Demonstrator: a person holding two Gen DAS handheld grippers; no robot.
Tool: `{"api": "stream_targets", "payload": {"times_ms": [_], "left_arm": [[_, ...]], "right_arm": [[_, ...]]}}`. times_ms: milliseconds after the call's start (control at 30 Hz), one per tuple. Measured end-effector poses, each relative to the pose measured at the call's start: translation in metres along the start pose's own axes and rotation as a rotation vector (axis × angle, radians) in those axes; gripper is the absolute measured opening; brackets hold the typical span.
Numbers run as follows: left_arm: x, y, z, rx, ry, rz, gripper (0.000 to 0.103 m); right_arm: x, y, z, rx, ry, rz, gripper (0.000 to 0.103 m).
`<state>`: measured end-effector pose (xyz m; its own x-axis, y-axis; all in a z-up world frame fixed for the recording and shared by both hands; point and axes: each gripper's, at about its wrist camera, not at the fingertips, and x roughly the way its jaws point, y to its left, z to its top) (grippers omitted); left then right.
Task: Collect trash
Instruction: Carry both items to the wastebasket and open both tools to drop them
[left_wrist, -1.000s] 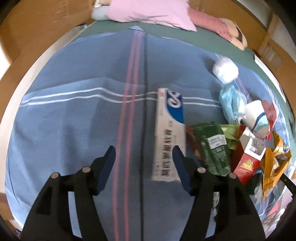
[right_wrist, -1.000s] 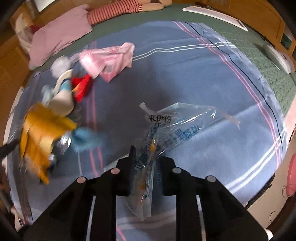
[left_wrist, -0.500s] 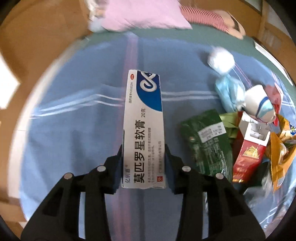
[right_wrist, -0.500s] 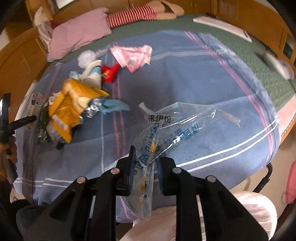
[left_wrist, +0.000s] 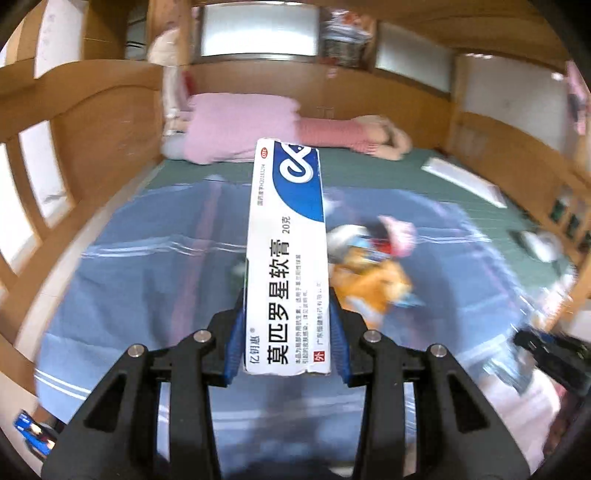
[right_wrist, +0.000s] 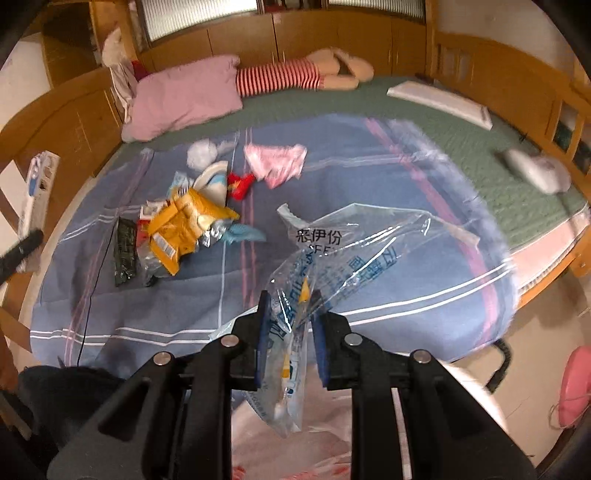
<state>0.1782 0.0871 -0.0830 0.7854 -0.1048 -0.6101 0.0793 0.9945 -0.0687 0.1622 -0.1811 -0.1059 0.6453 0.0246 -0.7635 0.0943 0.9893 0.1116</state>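
My left gripper (left_wrist: 287, 332) is shut on a long white and blue ointment box (left_wrist: 286, 254) and holds it up above the bed. My right gripper (right_wrist: 290, 332) is shut on a clear plastic bag (right_wrist: 332, 254) with blue print, held over the near edge of the bed. A pile of trash lies on the blue blanket (right_wrist: 369, 177): a yellow wrapper (right_wrist: 184, 221), a dark green packet (right_wrist: 125, 251), a white cup (right_wrist: 214, 177), a pink wrapper (right_wrist: 277, 162) and a white tissue ball (right_wrist: 201, 155). The pile shows blurred in the left wrist view (left_wrist: 373, 273).
A pink pillow (right_wrist: 184, 99) and a striped doll (right_wrist: 295, 75) lie at the head of the bed. A wooden bed frame (right_wrist: 498, 70) surrounds the mattress. A white-pink bag (right_wrist: 288, 443) lies below my right gripper. A white device (right_wrist: 535, 170) rests on the green mat at right.
My left gripper closed on the ointment box and lifted it off the blanket, tilting upward. My right gripper pulled back toward the bed's near edge with the plastic bag.
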Motion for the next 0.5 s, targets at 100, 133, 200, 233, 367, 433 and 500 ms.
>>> {"api": "stream_targets", "payload": {"times_ms": [100,133,200,233,367,433,500], "left_arm": [[-0.016,-0.028,-0.015,0.05,0.013,-0.087,0.04],[-0.02,-0.037,-0.018,0.076,0.021,-0.117,0.04],[-0.027,-0.054,-0.027,0.148,0.017,-0.144,0.04],[-0.03,-0.063,-0.031,0.189,0.01,-0.15,0.04],[-0.04,-0.095,-0.045,0.279,0.025,-0.207,0.04],[-0.045,-0.109,-0.049,0.299,0.027,-0.247,0.04],[-0.047,-0.118,-0.052,0.327,0.03,-0.261,0.04]], "right_arm": [[-0.036,-0.017,-0.003,-0.007,-0.058,-0.001,0.022],[-0.049,-0.023,-0.006,-0.024,-0.073,-0.006,0.022],[-0.061,-0.028,-0.012,-0.057,-0.074,-0.008,0.022],[-0.067,-0.032,-0.017,-0.078,-0.063,0.002,0.022],[-0.075,-0.053,-0.043,-0.095,-0.002,0.01,0.022],[-0.078,-0.066,-0.057,-0.083,0.024,0.005,0.022],[-0.076,-0.076,-0.069,-0.061,0.06,0.027,0.022]]}}
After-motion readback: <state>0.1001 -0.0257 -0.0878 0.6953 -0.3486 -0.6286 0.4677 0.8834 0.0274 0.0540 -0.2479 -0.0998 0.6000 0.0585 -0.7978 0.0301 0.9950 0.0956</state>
